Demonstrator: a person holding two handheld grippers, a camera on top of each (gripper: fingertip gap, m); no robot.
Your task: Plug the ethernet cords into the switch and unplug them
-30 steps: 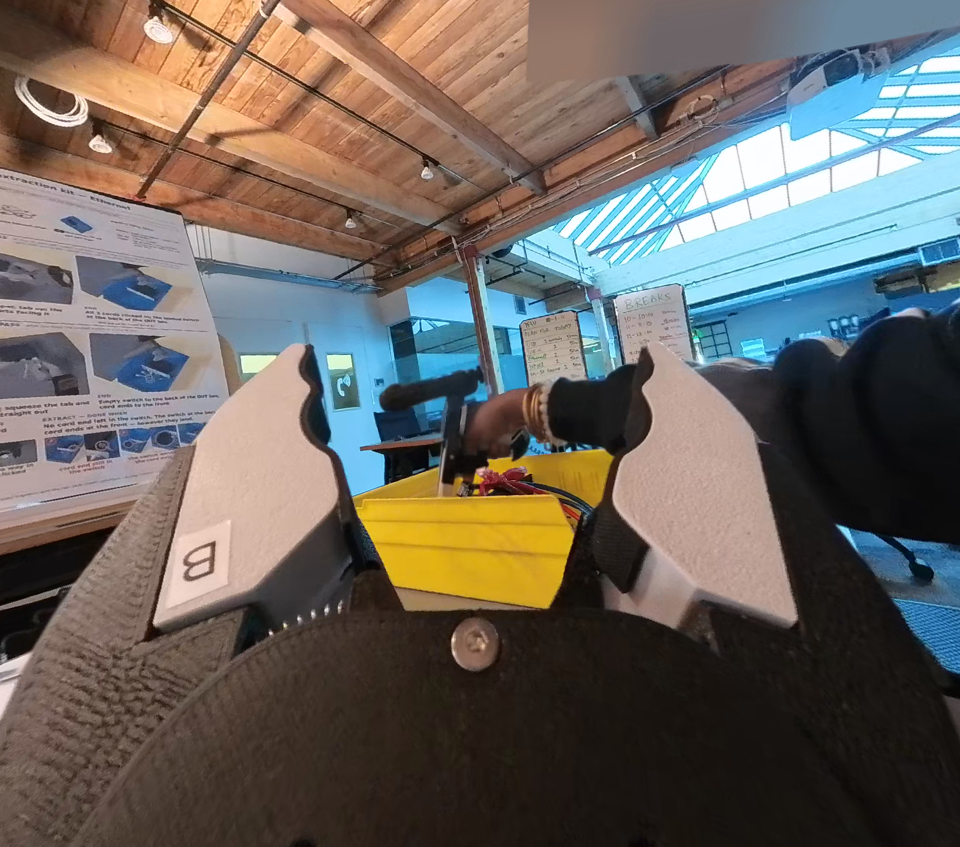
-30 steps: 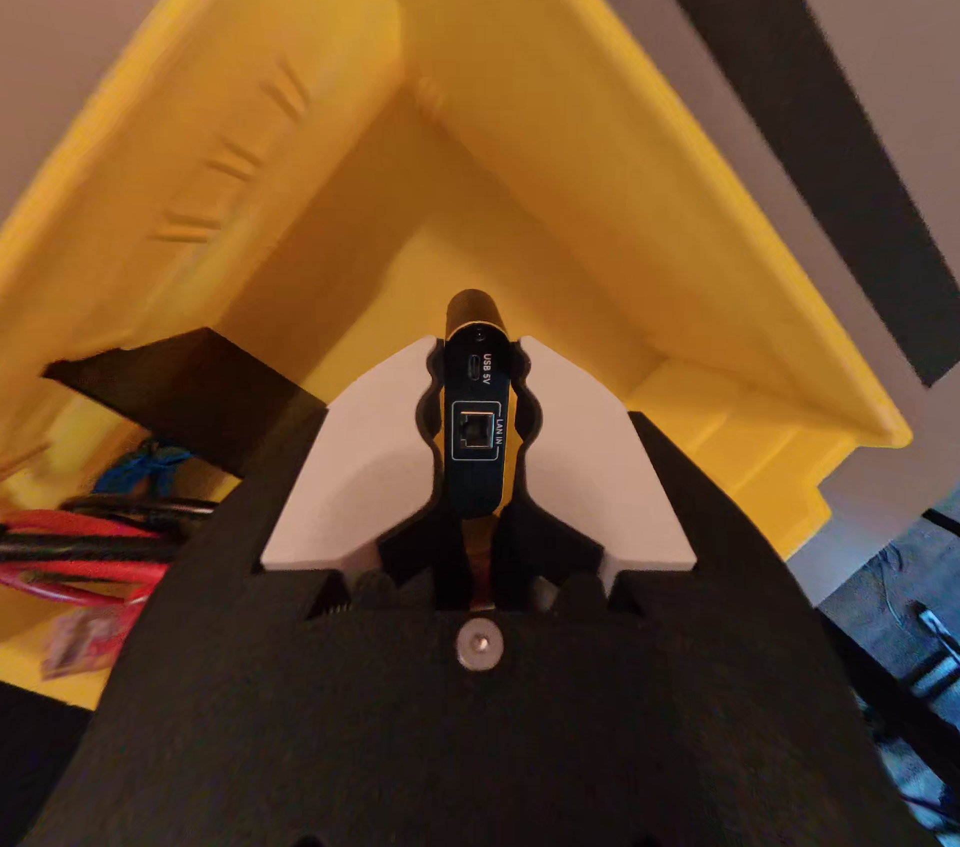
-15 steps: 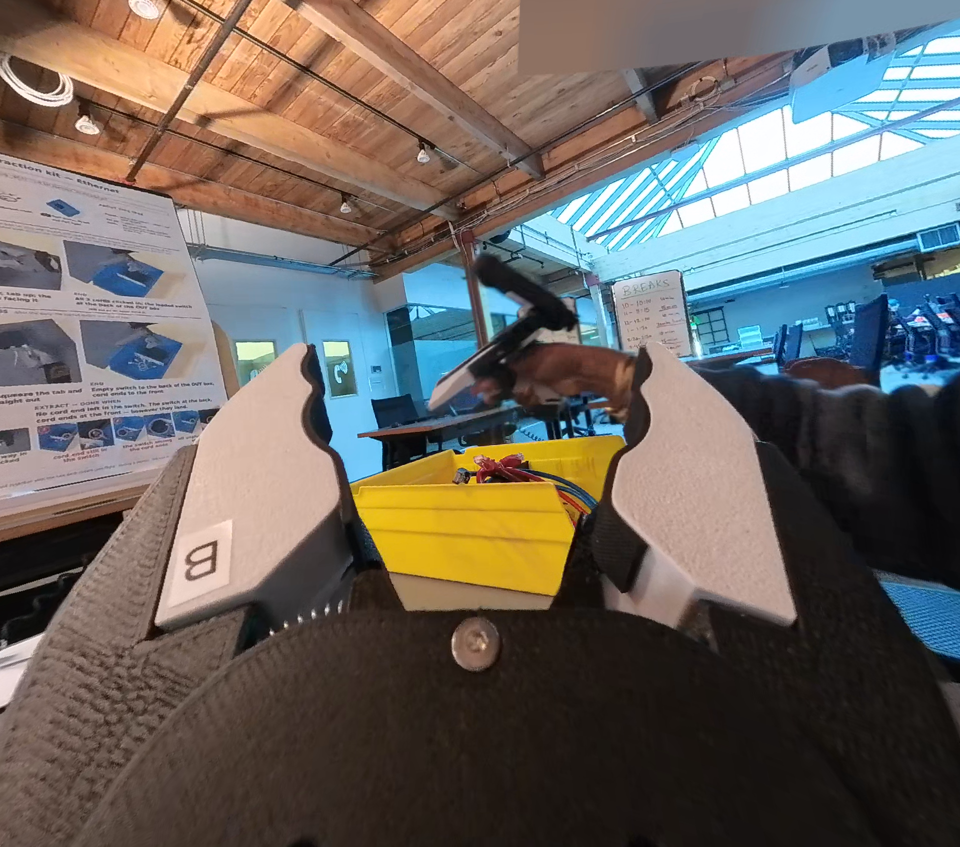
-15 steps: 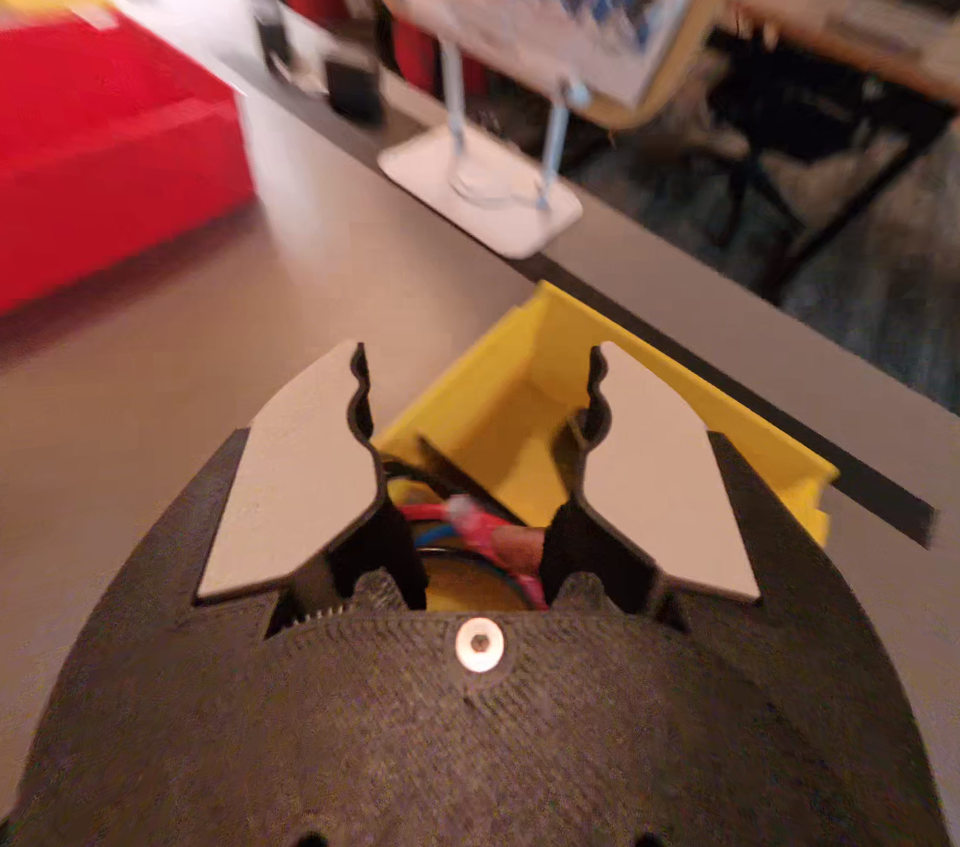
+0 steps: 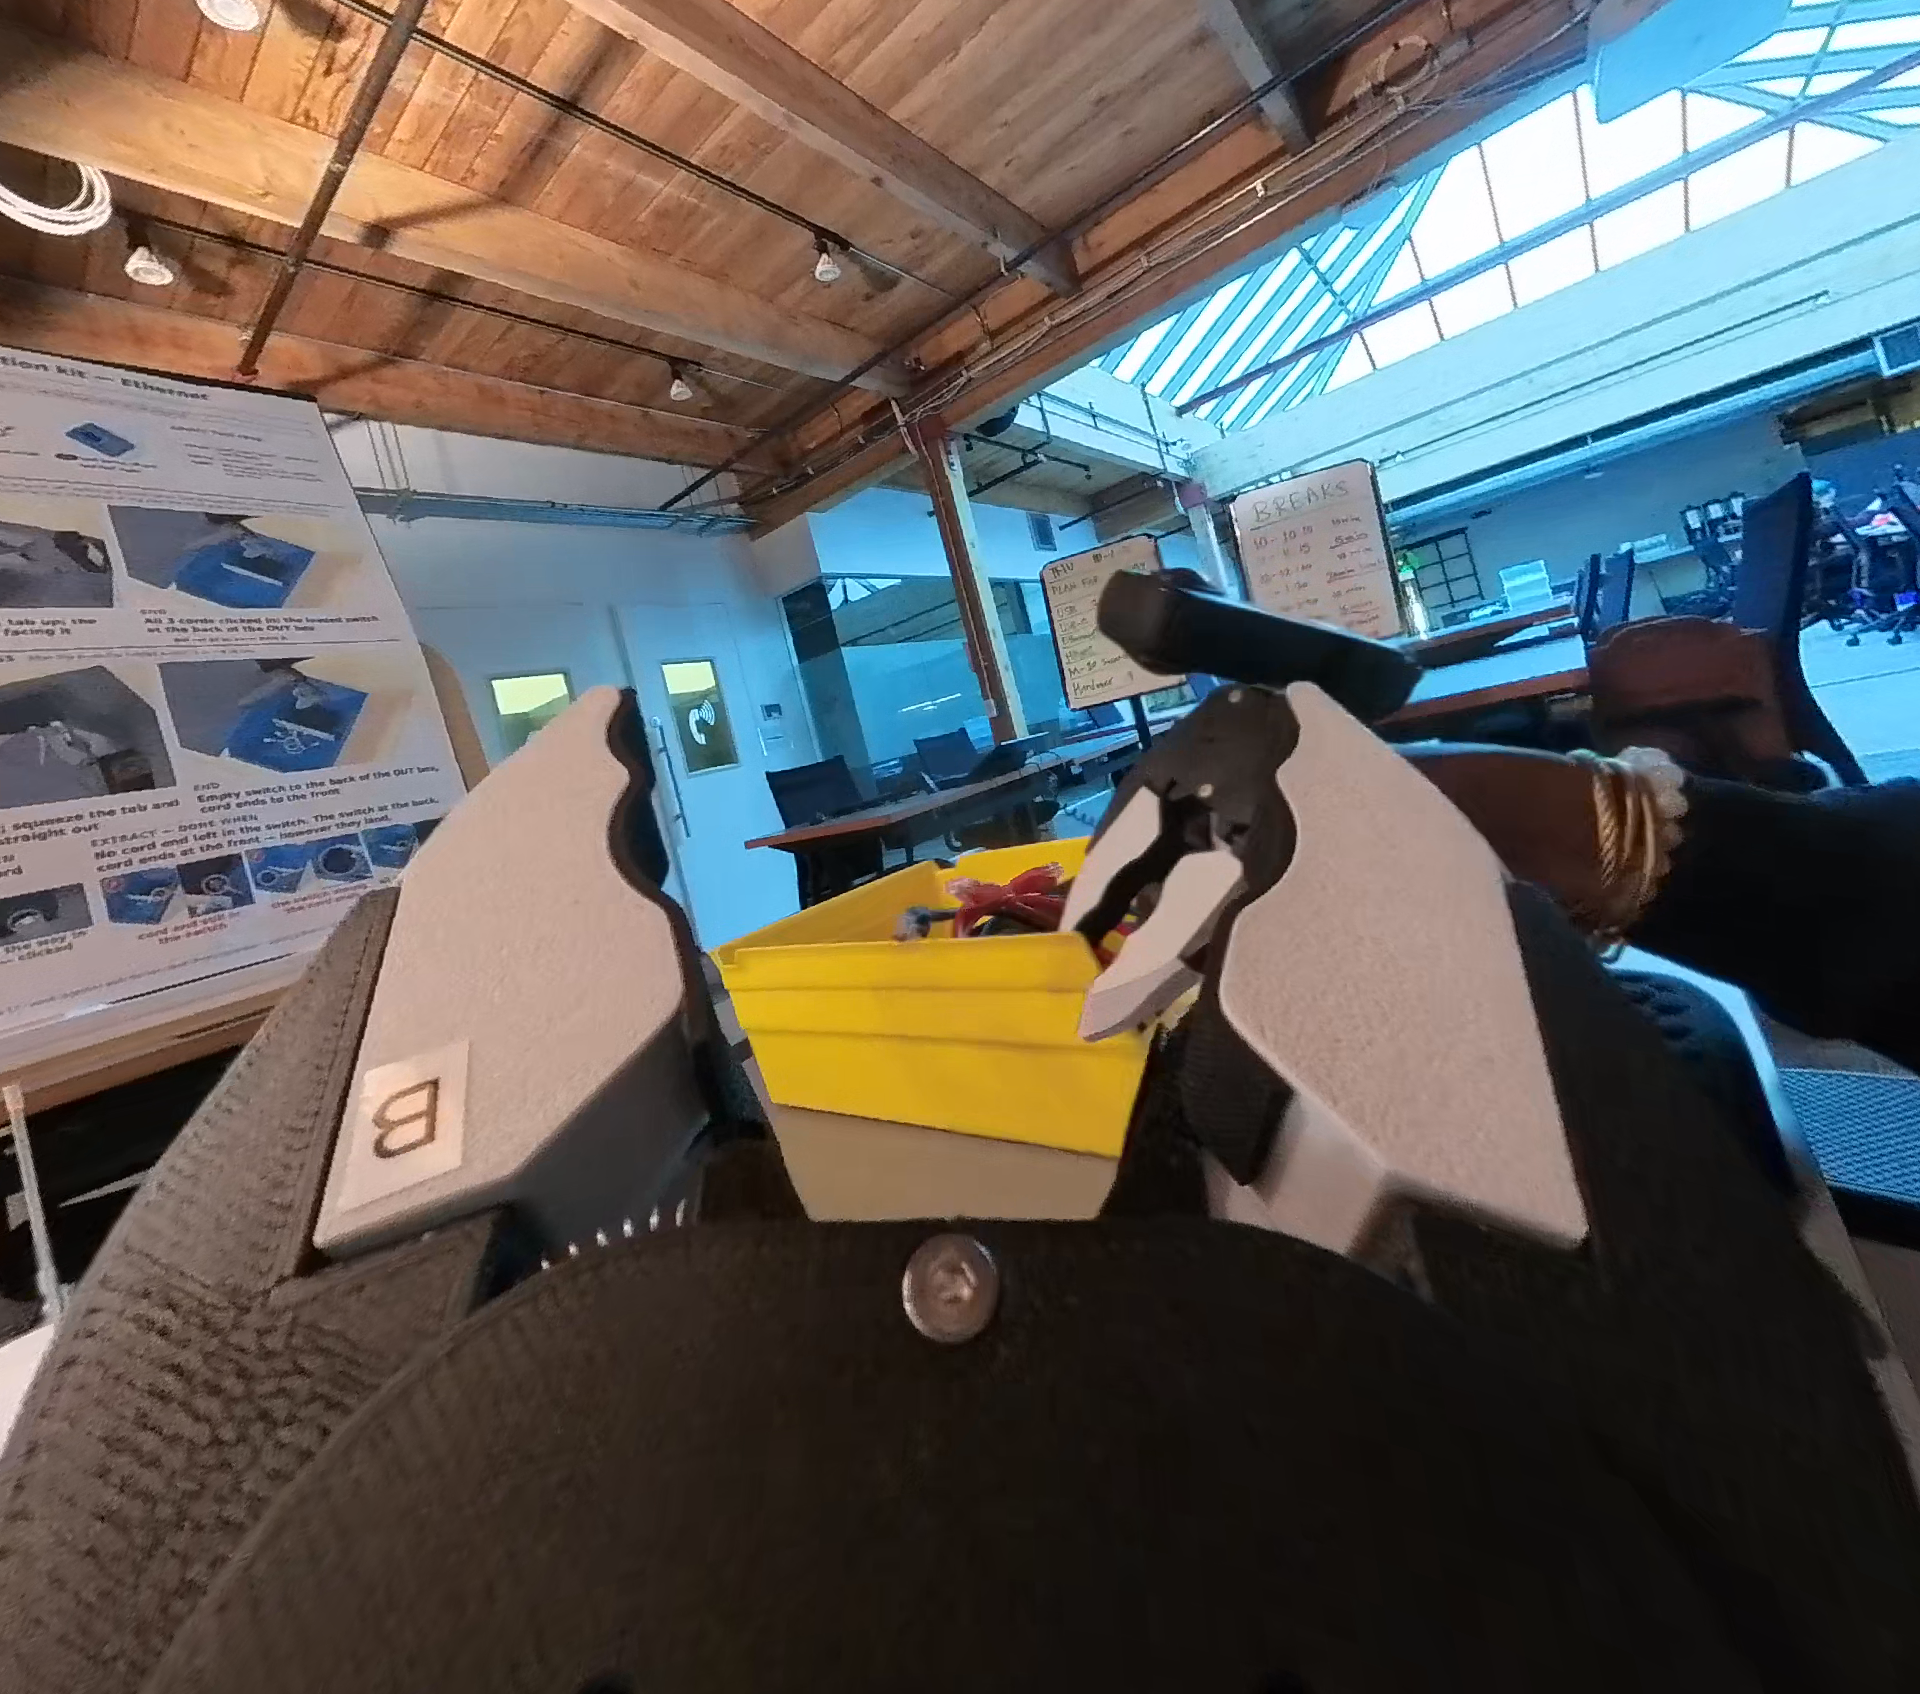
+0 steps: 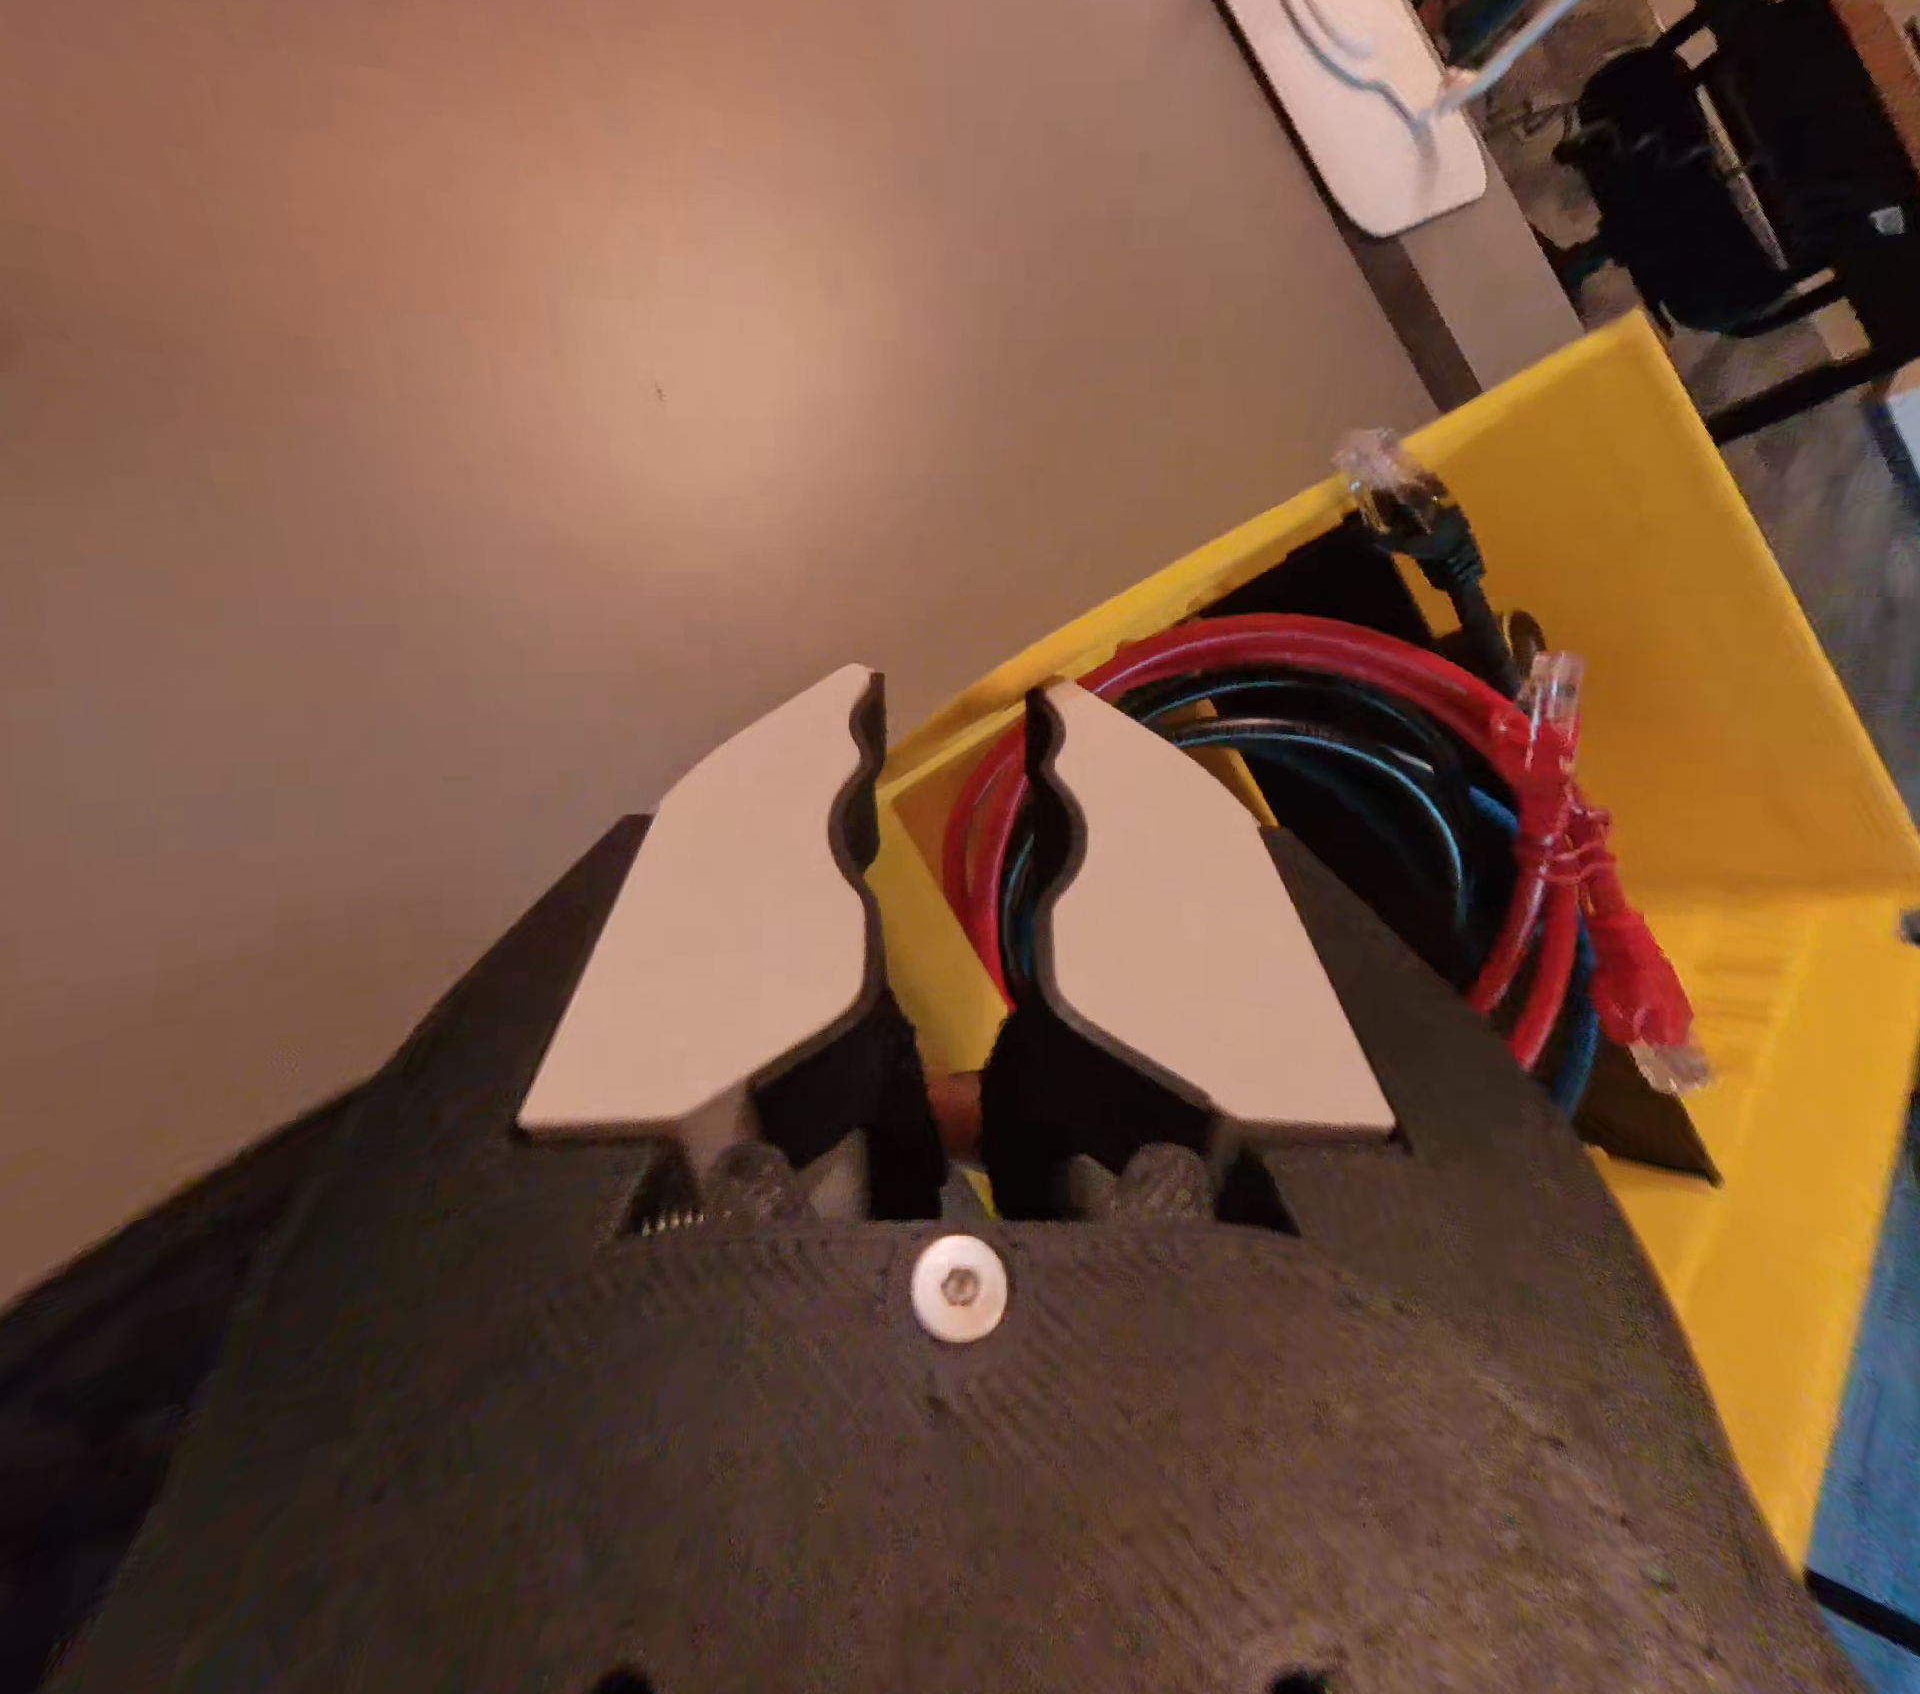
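Where the tan table [image 6: 623,210] meets a timber-ceilinged workshop, a yellow bin [image 5: 935,1031] holds coiled red, black and blue ethernet cords [image 6: 1351,709]. The left gripper [image 5: 945,865] is spread wide, empty; the right gripper [image 6: 956,709] is parted narrowly, empty. The switch is hidden.

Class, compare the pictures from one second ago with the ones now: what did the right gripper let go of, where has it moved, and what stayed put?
The right gripper let go of the dark switch it clamped a second ago, lifted away, and now points down at the front edge of the yellow bin beside the coiled red cord, jaws narrowly apart and empty. The left gripper stayed open and the bin stayed put.
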